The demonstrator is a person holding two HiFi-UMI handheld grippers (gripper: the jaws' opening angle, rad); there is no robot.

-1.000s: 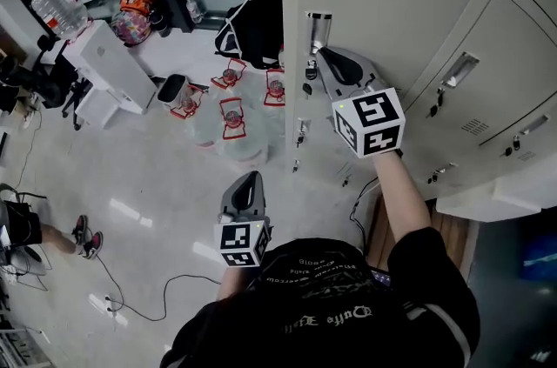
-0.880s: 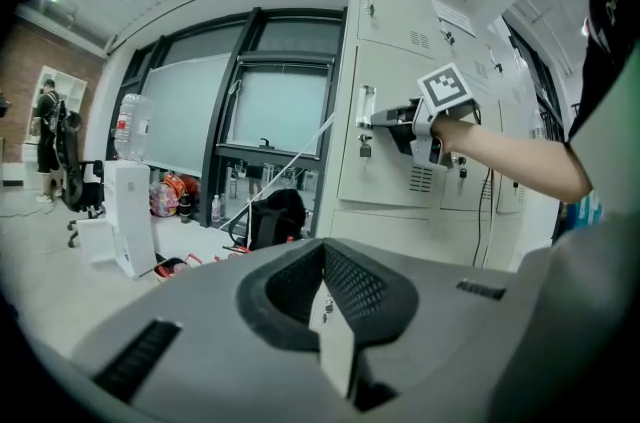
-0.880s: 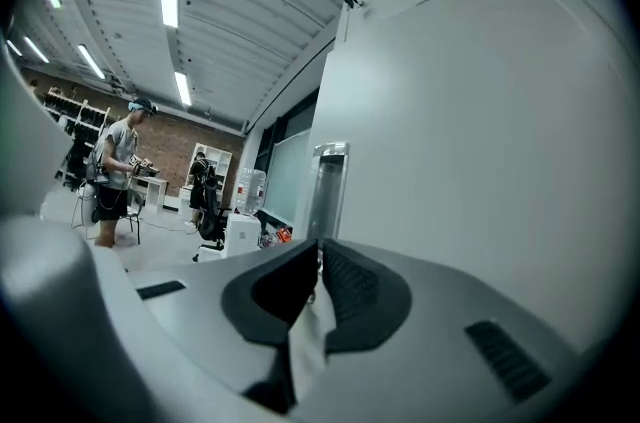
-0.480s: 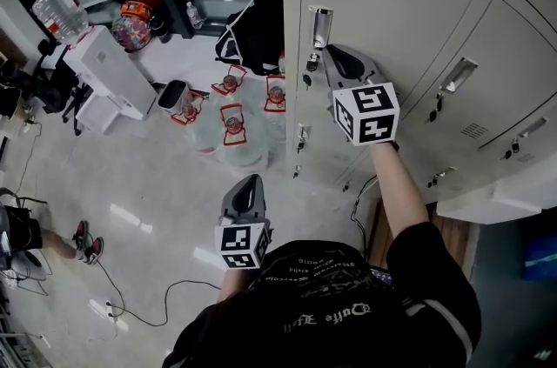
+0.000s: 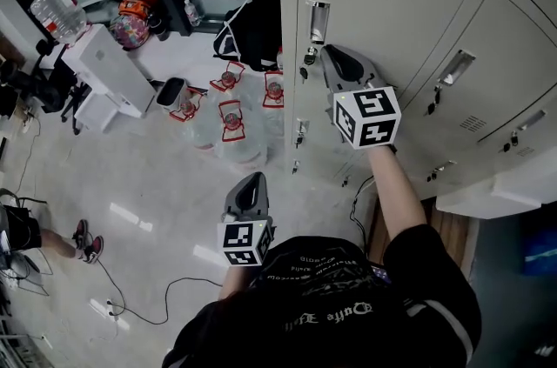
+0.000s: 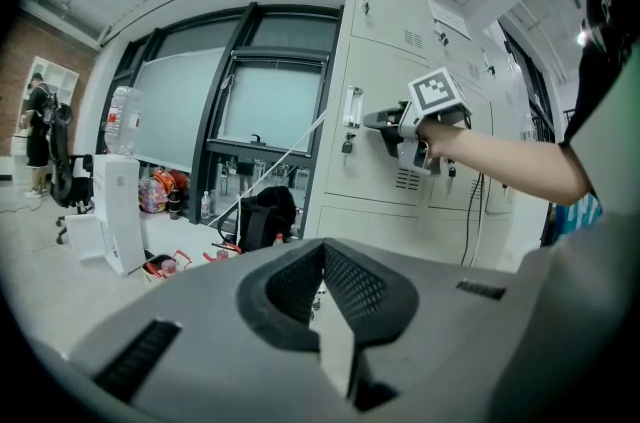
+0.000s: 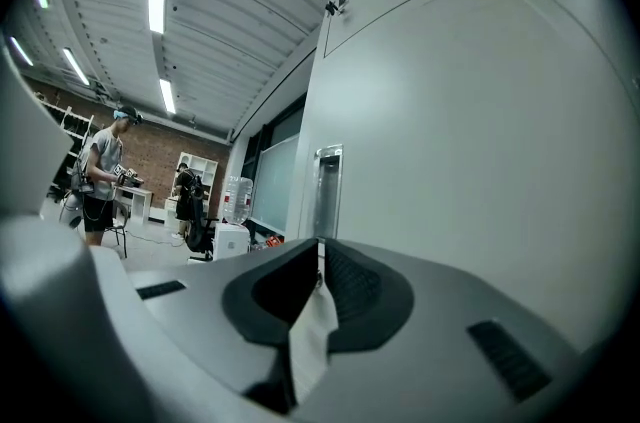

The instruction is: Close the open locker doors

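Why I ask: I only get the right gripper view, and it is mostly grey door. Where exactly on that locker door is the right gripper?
Observer: In the head view the right gripper has its tip at the locker door, just right of the recessed handle. I cannot confirm actual contact.
Operator: And the left gripper?
Observer: The left gripper hangs low in front of the person's chest, away from the lockers.
Operator: Anything under the handle?
Observer: What looks like a small lock hangs just below it.
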